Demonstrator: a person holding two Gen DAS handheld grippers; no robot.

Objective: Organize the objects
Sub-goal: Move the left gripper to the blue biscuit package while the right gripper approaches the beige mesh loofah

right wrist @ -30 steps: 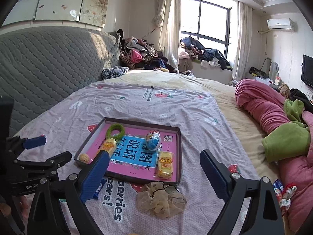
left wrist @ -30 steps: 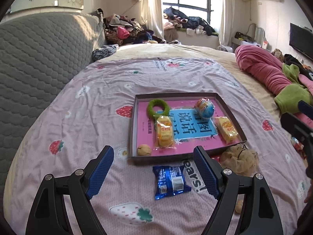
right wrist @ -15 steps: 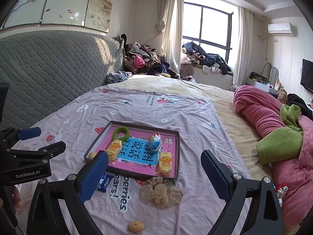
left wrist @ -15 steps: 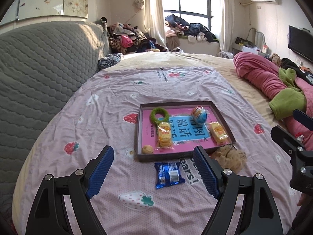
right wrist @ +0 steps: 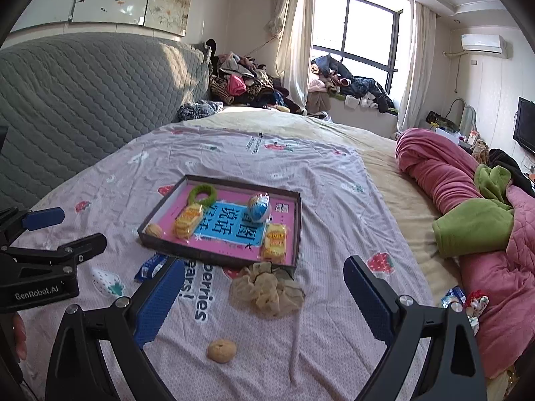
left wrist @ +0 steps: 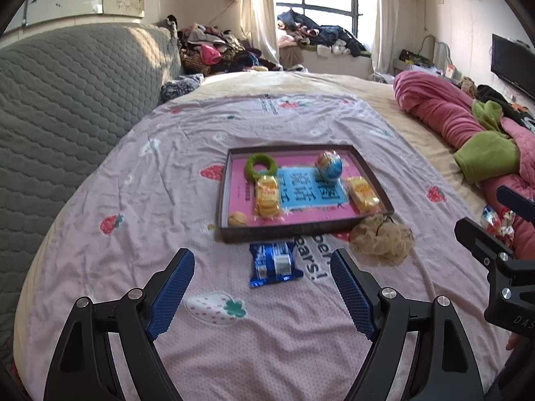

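A shallow dark tray (left wrist: 301, 230) (right wrist: 297, 220) with a pink and blue bottom lies on the bed. It holds a green ring (left wrist: 260, 167), a blue ball (left wrist: 329, 166), two yellow snack packs (left wrist: 266, 194) (left wrist: 362, 193) and a walnut (left wrist: 237, 219). In front of the tray lie a blue snack packet (left wrist: 274, 264), a beige scrunchie (left wrist: 383, 238) (right wrist: 267, 289) and a second walnut (right wrist: 221, 351). My left gripper (left wrist: 262, 289) is open just short of the blue packet, nothing between its fingers. My right gripper (right wrist: 264, 297) is open above the scrunchie, empty.
A strawberry-print sheet (left wrist: 167, 173) covers the bed. A grey quilted headboard (left wrist: 67, 100) stands on the left. A pink and green blanket (right wrist: 468, 207) is heaped at right with small wrapped items (right wrist: 468, 300) beside it. Clothes (right wrist: 247, 87) are piled by the window.
Both grippers have drawn back from the tray, which looks smaller and farther. The second walnut has come into the right wrist view. Both stay open.
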